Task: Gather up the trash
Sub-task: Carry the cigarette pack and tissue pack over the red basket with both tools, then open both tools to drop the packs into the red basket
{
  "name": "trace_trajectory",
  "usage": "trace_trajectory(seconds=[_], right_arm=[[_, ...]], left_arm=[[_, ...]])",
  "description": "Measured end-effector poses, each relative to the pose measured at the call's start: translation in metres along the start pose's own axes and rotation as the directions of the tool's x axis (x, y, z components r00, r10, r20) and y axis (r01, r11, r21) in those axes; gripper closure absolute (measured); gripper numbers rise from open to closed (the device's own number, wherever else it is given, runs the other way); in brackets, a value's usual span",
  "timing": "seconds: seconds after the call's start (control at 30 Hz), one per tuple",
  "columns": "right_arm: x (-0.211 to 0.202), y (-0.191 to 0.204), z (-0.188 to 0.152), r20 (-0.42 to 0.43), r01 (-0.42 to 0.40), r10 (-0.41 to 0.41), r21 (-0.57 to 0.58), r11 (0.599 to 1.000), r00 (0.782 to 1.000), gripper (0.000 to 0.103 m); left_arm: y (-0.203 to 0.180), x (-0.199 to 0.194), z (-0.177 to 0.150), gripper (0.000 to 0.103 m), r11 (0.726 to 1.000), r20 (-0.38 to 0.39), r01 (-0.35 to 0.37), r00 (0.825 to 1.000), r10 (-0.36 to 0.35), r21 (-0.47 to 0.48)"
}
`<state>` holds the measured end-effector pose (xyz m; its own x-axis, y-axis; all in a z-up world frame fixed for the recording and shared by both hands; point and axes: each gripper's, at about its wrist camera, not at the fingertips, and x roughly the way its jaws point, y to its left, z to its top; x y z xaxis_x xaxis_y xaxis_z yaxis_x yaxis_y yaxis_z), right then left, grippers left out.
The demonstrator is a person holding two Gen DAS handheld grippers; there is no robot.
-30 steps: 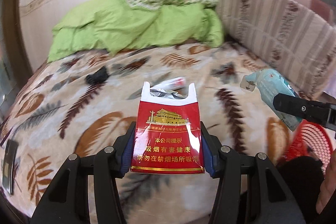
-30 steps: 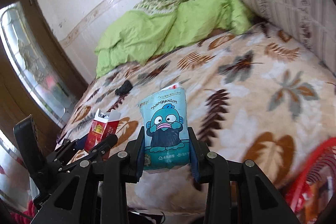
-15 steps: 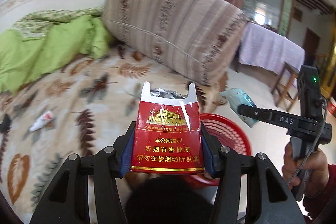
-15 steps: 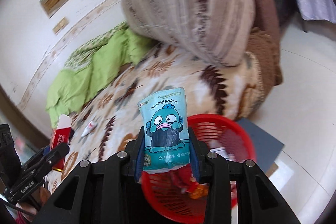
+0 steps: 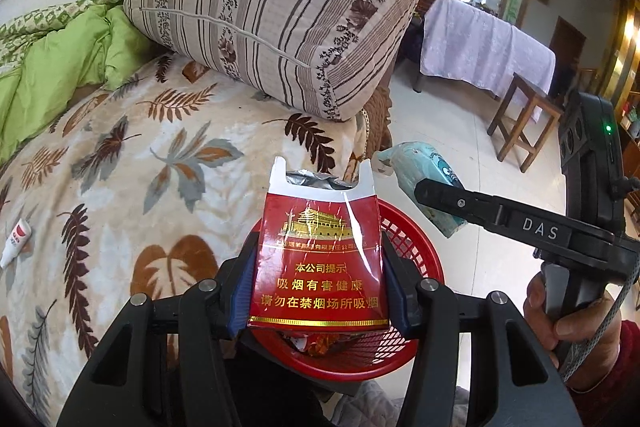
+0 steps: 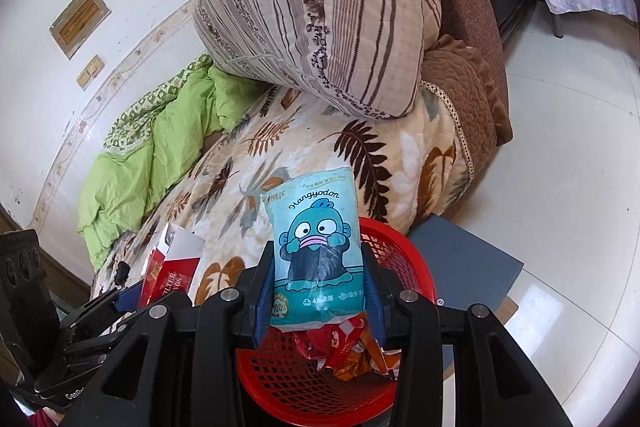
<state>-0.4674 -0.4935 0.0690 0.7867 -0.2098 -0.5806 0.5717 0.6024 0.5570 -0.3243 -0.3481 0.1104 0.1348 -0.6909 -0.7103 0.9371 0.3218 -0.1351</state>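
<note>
Above the red mesh basket (image 5: 416, 239), both grippers hold their loads clear of the bed. The left gripper (image 5: 318, 301) has its fingers closed on the lower sides of a red cigarette pack (image 5: 320, 263) — upright, lid torn open, crumpled foil showing at the top. The right gripper (image 6: 318, 297) has its fingers clamped on the lower part of a teal tissue packet (image 6: 316, 243) printed with a cartoon fish character, also upright. Seen from the left wrist view, the right gripper (image 5: 430, 193) reaches in from the right with the packet (image 5: 424, 167) at its tip, level with the basket's far rim. The basket (image 6: 408, 255) stands on the floor against the bed's corner and already contains red and orange wrappers (image 6: 352, 347). On the leaf-patterned blanket (image 5: 160, 187), a small white tube (image 5: 16, 241) lies well apart, at the far left. A striped cushion (image 5: 272, 3) rests on the blanket's far side — beside it, a green duvet (image 5: 52, 71).
</note>
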Motion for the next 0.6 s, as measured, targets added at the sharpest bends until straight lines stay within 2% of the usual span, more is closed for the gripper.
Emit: trace_trajectory(seconds=[0.2,0.37,0.6], right_arm=[[0.003,-0.002,0.000,-0.006,-0.001,0.001,0.001,1.000,1.000,0.061],[0.011,-0.008,-0.003,-0.027,0.003,-0.003,0.011,1.000,1.000,0.060],[0.017,-0.009,-0.009,-0.051,0.017,-0.016,0.015,1.000,0.999,0.060]], left_arm=[[0.001,0.009,0.001,0.050,1.000,-0.017,0.010,1.000,-0.010,-0.008],[0.003,0.022,-0.002,0.050,0.999,-0.066,0.029,0.997,-0.030,-0.026],[0.007,0.034,-0.005,0.050,0.999,-0.098,0.019,0.995,-0.023,-0.042]])
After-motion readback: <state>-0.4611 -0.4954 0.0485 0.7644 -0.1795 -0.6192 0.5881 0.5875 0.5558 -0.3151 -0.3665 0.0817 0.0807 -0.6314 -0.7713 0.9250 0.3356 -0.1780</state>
